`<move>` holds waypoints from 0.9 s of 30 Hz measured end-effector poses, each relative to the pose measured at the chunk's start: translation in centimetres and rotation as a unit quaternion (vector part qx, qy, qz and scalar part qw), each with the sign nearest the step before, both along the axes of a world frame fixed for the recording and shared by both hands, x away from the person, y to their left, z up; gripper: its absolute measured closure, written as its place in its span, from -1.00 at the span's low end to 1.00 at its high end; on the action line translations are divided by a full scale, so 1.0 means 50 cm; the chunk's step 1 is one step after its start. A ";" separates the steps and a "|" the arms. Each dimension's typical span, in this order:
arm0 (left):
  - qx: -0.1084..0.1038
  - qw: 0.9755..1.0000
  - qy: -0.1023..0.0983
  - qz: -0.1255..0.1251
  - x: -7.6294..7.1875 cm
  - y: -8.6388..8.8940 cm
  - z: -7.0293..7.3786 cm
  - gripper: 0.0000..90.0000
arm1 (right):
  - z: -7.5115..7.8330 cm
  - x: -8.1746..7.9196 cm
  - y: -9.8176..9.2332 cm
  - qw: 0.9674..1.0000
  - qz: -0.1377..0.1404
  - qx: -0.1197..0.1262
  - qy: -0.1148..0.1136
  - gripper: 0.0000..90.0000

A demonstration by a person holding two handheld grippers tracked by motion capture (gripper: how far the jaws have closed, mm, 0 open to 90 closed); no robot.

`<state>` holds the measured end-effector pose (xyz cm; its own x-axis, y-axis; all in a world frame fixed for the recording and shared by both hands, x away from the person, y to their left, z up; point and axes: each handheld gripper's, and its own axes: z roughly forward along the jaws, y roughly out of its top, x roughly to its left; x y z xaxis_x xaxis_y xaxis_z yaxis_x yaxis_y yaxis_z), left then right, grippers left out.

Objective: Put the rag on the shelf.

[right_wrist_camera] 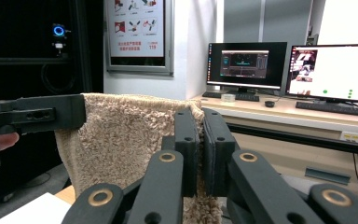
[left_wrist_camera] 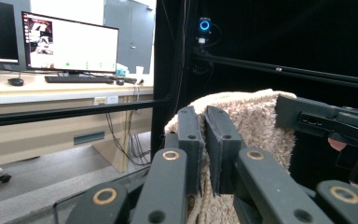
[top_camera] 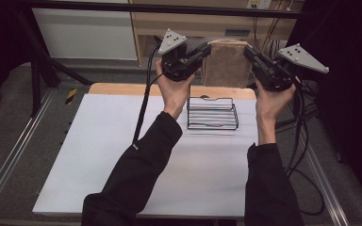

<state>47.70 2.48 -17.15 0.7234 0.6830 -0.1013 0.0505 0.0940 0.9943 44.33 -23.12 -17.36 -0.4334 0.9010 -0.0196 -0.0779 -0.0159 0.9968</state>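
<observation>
Hanging flat between two grippers is a fuzzy tan towel (top_camera: 225, 63). The left gripper (top_camera: 206, 50) pinches one top corner. The right gripper (top_camera: 249, 52) pinches the other, above a black wire rack (top_camera: 212, 113)

Only readable text: "119" in red on wall poster (right_wrist_camera: 138, 31), at about 11 o'clock in the right gripper view, under rows of small pictograms. Poster's other lettering and the monitor screens (right_wrist_camera: 247, 64) too blurred to read.
</observation>
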 end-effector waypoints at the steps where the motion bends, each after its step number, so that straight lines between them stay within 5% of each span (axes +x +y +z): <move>1: 0.000 1.000 0.000 0.000 0.003 0.001 0.001 0.87 | 0.002 0.003 0.001 1.000 0.001 -0.002 0.001 0.92; 27: 0.028 0.999 0.016 0.030 0.100 -0.010 -0.001 0.87 | -0.007 0.118 0.005 1.000 -0.005 0.006 0.030 0.92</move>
<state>52.69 1.96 -17.18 0.6785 0.7297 -0.0843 0.0781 0.0425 0.9960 50.21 -22.87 -17.70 -0.4241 0.9054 0.0172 -0.0184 -0.0276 0.9994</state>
